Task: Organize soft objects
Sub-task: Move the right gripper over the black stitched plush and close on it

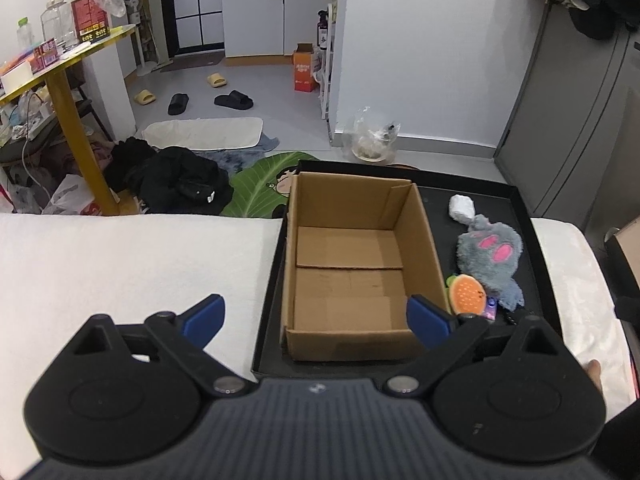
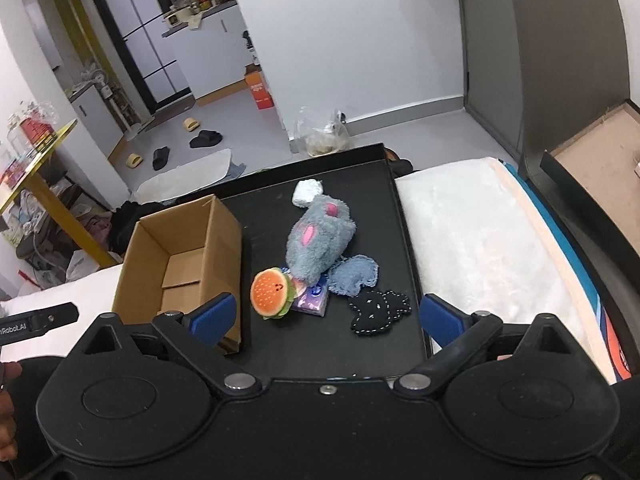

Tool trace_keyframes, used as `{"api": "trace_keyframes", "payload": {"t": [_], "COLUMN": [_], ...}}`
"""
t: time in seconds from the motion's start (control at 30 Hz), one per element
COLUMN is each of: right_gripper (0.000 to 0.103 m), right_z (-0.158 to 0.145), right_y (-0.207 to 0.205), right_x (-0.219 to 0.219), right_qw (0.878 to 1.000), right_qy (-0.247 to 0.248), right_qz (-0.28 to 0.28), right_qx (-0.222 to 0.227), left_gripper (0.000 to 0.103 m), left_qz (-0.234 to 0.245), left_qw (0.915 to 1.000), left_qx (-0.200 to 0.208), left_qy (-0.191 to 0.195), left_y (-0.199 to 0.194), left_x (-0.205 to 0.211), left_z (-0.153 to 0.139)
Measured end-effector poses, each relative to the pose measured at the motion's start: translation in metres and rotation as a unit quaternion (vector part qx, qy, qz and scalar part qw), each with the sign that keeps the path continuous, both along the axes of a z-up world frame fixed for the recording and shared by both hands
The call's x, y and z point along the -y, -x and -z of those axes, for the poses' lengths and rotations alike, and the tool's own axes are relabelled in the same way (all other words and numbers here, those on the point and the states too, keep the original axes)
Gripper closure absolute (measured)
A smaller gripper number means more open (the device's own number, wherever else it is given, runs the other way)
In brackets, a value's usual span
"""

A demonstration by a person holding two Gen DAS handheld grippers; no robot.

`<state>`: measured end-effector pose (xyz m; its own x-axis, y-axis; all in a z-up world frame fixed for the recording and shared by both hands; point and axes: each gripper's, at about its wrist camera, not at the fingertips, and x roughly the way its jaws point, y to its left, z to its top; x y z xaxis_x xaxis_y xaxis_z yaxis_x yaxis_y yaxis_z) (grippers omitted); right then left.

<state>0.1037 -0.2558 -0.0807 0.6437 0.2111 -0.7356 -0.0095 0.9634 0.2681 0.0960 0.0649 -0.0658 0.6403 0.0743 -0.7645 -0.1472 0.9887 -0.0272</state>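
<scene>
An empty open cardboard box (image 1: 352, 268) stands on a black tray (image 1: 532, 248); it also shows in the right wrist view (image 2: 180, 256). Right of the box lie a grey plush (image 2: 320, 240) with pink patches, a burger plush (image 2: 270, 292), a purple packet (image 2: 312, 300), a blue-grey fabric piece (image 2: 356, 276), a black stitched fabric piece (image 2: 378, 312) and a white wad (image 2: 306, 193). The grey plush (image 1: 490, 252) and burger plush (image 1: 466, 294) show in the left wrist view too. My left gripper (image 1: 316, 320) is open above the box's near edge. My right gripper (image 2: 328, 316) is open above the tray, near the toys.
The tray sits on a white bed cover (image 1: 132, 264). Beyond the bed are black clothes (image 1: 176, 180), a green leaf mat (image 1: 260, 184), slippers (image 1: 232, 100), a yellow table (image 1: 60, 80) and a grey cabinet (image 1: 568, 120). An open box (image 2: 600, 160) stands at right.
</scene>
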Motion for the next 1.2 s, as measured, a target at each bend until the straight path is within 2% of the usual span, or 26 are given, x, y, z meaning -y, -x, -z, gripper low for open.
{"api": "trace_keyframes", "payload": {"t": [0.47, 0.77, 0.9, 1.0, 1.2], "right_gripper": [0.023, 0.032, 0.032, 0.032, 0.033], "right_z": [0.031, 0.063, 0.076, 0.087, 0.099], "right_y": [-0.031, -0.043, -0.048, -0.052, -0.062], "right_x": [0.013, 0.008, 0.007, 0.008, 0.004], "right_qw": [0.998, 0.996, 0.996, 0.994, 0.993], "right_qy": [-0.029, -0.047, -0.045, -0.051, -0.058], "right_qz": [0.044, 0.060, 0.061, 0.067, 0.068], "right_qx": [-0.023, -0.041, -0.051, -0.065, -0.071], "left_gripper": [0.011, 0.025, 0.037, 0.040, 0.052], "left_qz": [-0.017, -0.029, -0.044, -0.051, -0.049], "left_qw": [0.9996, 0.9981, 0.9961, 0.9944, 0.9925], "left_qx": [-0.023, -0.046, -0.061, -0.070, -0.093], "left_qy": [0.009, 0.027, 0.047, 0.061, 0.063], "left_y": [-0.031, -0.041, -0.050, -0.055, -0.063], "left_x": [-0.021, -0.033, -0.042, -0.046, -0.048], "left_z": [0.025, 0.043, 0.052, 0.057, 0.069]}}
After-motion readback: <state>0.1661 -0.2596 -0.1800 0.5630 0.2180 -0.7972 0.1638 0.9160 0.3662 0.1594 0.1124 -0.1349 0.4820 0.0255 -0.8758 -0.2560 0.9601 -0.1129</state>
